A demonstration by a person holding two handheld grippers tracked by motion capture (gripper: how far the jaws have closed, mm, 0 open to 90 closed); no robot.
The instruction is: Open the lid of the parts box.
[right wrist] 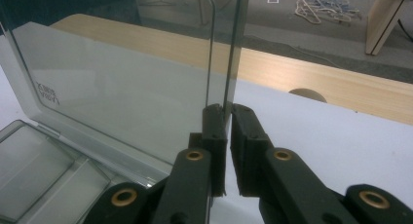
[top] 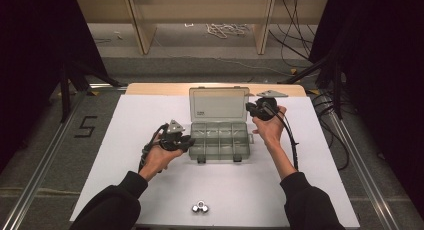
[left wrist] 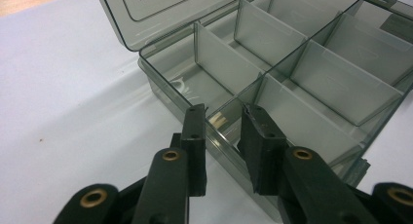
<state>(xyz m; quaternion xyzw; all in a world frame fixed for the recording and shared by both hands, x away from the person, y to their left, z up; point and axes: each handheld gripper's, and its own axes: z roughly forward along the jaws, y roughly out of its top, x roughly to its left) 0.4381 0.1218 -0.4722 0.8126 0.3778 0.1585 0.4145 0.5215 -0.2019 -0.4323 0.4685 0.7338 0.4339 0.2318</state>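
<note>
A clear compartment box (top: pixel 219 140) is seen on the white surface (top: pixel 130 140), its lid (right wrist: pixel 122 87) raised upright. The lid's edge is pinched by the right gripper (right wrist: pixel 227 112) (jaws nearly closed); the box's near wall is straddled by the part-open left gripper (left wrist: pixel 221 119).

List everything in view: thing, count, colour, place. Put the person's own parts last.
organiser box: one, clear smoky grey, centre of the sheet, compartments look empty
lid: one, clear grey, standing open at the box's far side
metal pieces: a small cluster, silver, near edge of the sheet; the exact count cannot be told
white sheet: one, covering the table
table: one, light wood, showing along the far edge
floor marking 5: one, black, left of the table
left gripper: one, black, fingers astride the box's left wall
right gripper: one, black, fingers pinching the lid's right edge
forearms: two, black sleeves, coming in from the bottom
</note>
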